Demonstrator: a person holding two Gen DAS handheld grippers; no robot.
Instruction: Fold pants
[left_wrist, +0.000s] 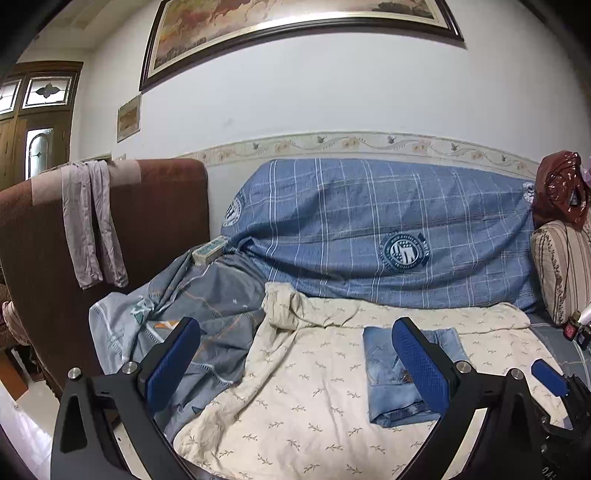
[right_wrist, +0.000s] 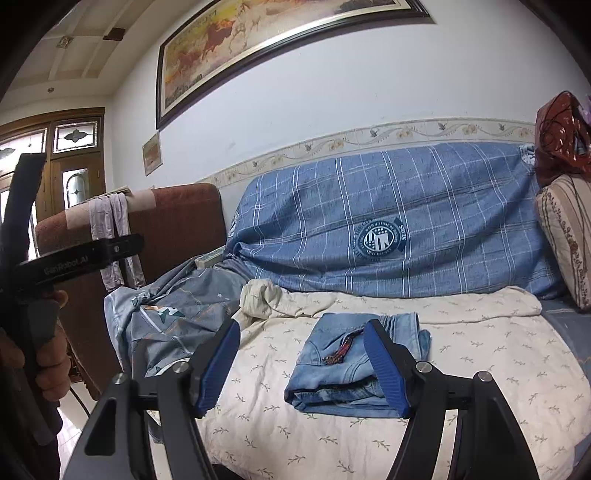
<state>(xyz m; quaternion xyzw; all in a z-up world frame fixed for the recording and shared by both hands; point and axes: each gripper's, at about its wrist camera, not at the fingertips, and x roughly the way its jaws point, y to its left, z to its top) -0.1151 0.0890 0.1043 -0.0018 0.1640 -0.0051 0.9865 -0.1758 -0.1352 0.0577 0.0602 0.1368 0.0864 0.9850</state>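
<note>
Two grippers hovering near sofa edge, both gaping wide, gripping nothing: left gripper, right gripper. Folded denim pants lying as neat bundle on cream leaf-print sheet. Folding looking finished; judging best move: backing away gently, avoiding snagging bundle.

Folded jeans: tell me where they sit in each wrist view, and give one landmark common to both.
Left wrist view: folded jeans lie lower right of centre on the cream sheet, partly behind the right finger.
Right wrist view: jeans lie bottom centre, between the open fingers.
Shared landmark: the round emblem on the blue checked cover.
</note>
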